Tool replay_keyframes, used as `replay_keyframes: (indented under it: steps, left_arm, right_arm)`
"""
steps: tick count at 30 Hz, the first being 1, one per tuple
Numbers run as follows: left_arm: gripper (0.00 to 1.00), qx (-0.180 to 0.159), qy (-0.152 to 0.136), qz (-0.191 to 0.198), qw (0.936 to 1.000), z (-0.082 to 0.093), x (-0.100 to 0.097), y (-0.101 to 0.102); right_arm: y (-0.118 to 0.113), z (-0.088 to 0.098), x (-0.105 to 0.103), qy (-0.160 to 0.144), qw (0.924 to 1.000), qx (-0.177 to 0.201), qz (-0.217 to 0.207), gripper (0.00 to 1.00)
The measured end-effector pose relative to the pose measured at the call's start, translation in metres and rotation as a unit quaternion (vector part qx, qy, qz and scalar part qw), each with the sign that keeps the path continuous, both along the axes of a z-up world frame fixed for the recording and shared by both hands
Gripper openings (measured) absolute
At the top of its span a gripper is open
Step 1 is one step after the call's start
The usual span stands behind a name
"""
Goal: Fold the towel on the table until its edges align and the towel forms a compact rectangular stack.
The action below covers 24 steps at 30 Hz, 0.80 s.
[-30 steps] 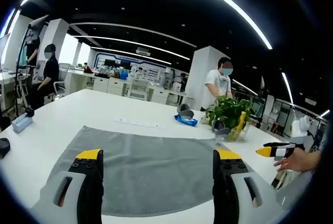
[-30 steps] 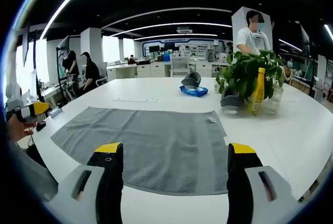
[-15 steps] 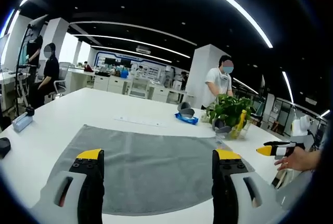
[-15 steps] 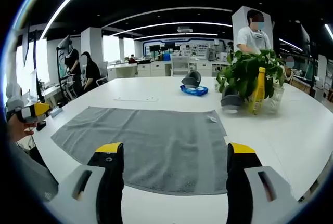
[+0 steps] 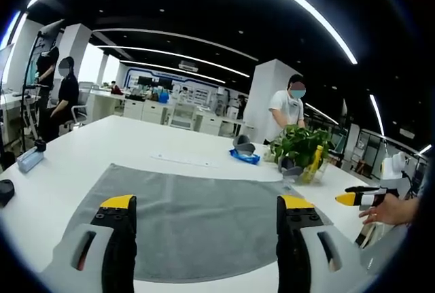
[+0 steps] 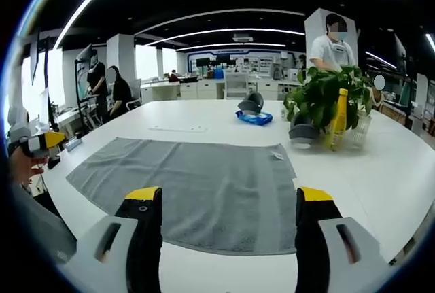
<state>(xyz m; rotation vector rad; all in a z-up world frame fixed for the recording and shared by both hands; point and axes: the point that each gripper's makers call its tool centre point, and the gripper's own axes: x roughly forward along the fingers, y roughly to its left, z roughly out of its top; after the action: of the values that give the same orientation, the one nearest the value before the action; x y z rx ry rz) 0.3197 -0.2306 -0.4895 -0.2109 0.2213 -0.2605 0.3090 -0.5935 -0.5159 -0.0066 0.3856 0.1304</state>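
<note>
A grey towel (image 5: 197, 221) (image 6: 197, 187) lies spread flat on the white table (image 5: 102, 143) (image 6: 367, 170), unfolded. My left gripper (image 5: 202, 211) hovers open above the towel's near edge, nothing between its yellow-tipped jaws. My right gripper (image 6: 230, 199) is also open and empty, over the towel's near right part. The right gripper's yellow tip (image 5: 348, 198), held by a hand, shows at the right of the left gripper view. The left gripper's yellow tip (image 6: 49, 141) shows at the left edge of the right gripper view.
A potted plant (image 6: 325, 102) with a yellow bottle (image 6: 338, 117) stands at the table's far right, a dark round object (image 6: 301, 132) beside it. A blue cloth with a grey object (image 6: 253, 113) lies farther back. A small device (image 5: 28, 160) rests at the left. People stand behind.
</note>
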Motion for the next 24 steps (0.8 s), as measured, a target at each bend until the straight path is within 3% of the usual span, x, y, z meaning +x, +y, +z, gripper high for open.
replay_keyframes:
  steps: [24]
  left_arm:
    - [0.86,-0.009,-0.019,-0.011,0.9997,0.0096,-0.0004,-0.0048]
  right_arm:
    - [-0.0040,0.0020,-0.0005,-0.003,0.9999,-0.012,-0.008,0.79]
